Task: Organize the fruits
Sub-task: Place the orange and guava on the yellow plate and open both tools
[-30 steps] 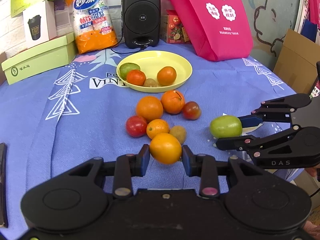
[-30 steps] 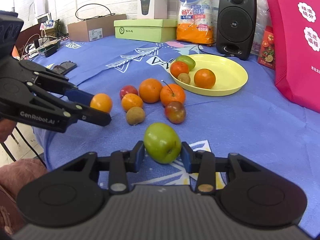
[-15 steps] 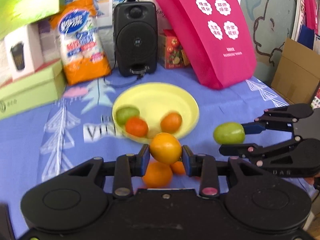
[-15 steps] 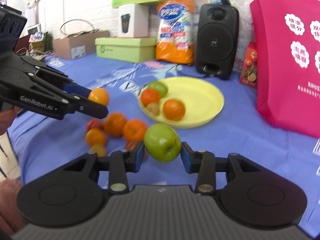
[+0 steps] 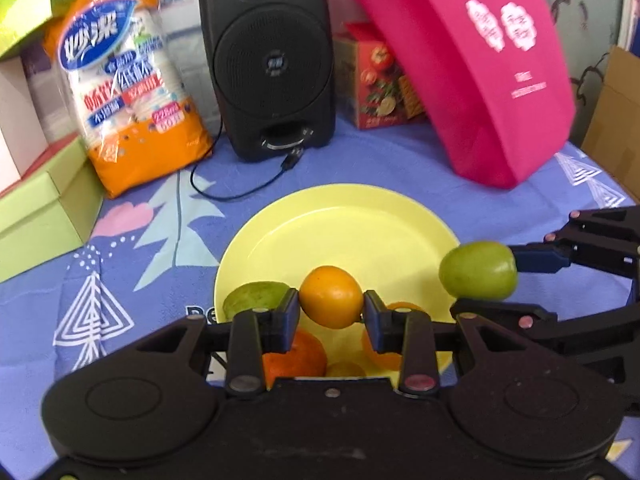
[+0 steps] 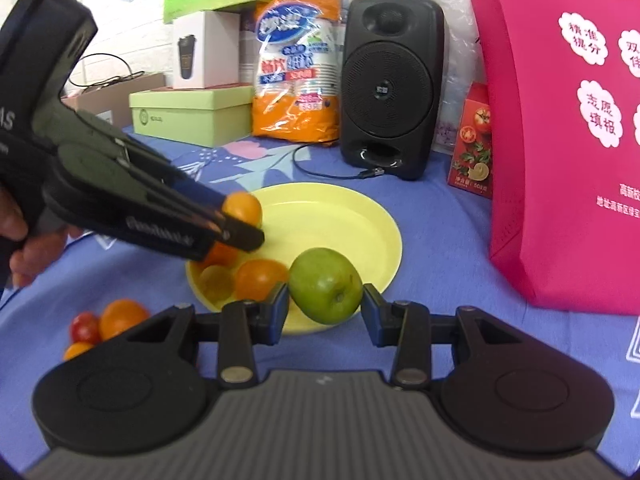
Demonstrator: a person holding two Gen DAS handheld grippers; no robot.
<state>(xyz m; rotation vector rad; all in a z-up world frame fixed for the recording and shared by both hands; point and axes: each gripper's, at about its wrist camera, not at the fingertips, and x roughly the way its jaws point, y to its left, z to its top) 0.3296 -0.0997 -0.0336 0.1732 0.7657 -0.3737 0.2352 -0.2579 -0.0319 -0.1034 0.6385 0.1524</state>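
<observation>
I have an orange [image 5: 331,297] clamped in my left gripper [image 5: 331,312] and a green apple [image 6: 326,286] clamped in my right gripper [image 6: 325,310]. Both hang above the yellow plate [image 5: 360,216], mid-frame in either view. The orange sits over the plate's near-left part, above the fruit already lying there; the apple hovers at its near-right rim. I judge the left nearer a free drop: bare plate lies straight ahead of its fingers. More fruit waits on the cloth [image 6: 440,240], lower left in the right view.
</observation>
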